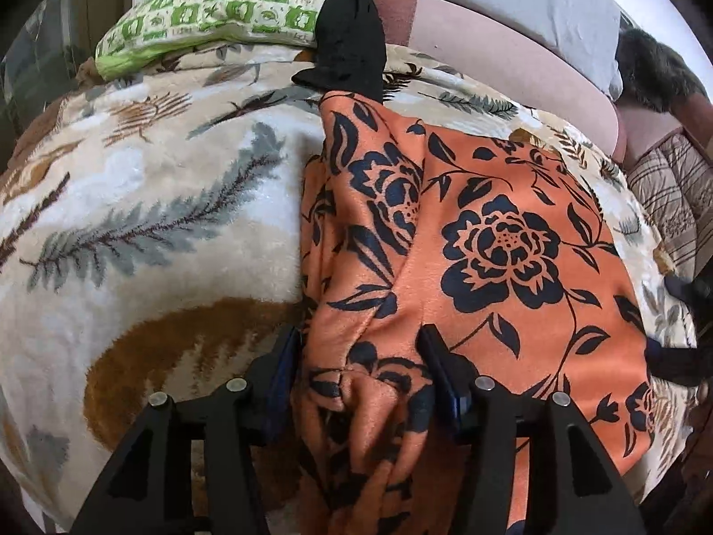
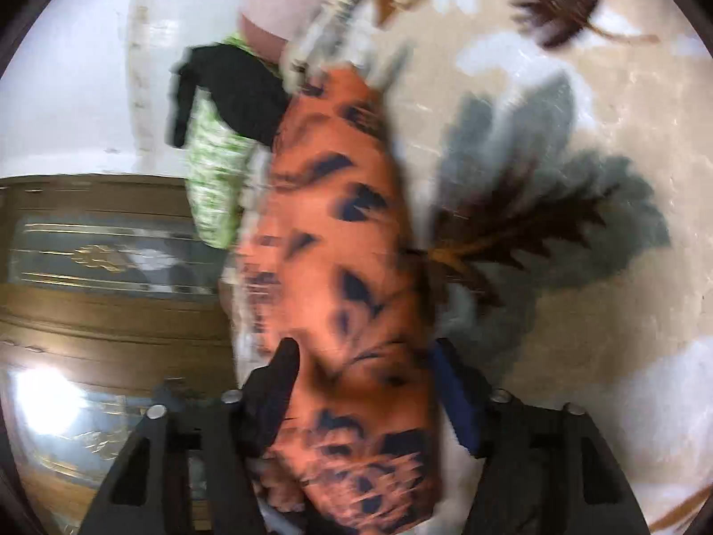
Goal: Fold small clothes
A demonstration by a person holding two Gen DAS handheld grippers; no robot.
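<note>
While the orange garment [image 1: 490, 245] is spread partly flat on the blanket [image 1: 156, 223], a bunched fold of it is gathered at 6 o'clock in the left view, between the fingers of the left gripper [image 1: 361, 352]. These fingers stand apart, one on each side of the bunch; whether the pads actually press on the cloth cannot be told. In the right view the same garment [image 2: 329, 245] is seen as a long ridge running from 12 toward 6 o'clock, and the fingers of the right gripper [image 2: 361, 365] stand apart around its near end, the left one touching the cloth; a firm grip cannot be confirmed through the blur.

As a judgement, the fold is under way but not finished: the right part of the garment lies smooth, the left edge is doubled and rumpled, and no compact folded shape has been made. A black cloth [image 1: 352, 44] lies at 12 o'clock, just beyond the garment's far end and against a green pillow [image 1: 214, 9]; it may also be waiting to be folded.

The garment's near hem is hidden under the grippers. The right view is heavily smeared, so the print and edges there are hard to make out. A dark shape at 3 o'clock in the left view is cut off.
</note>
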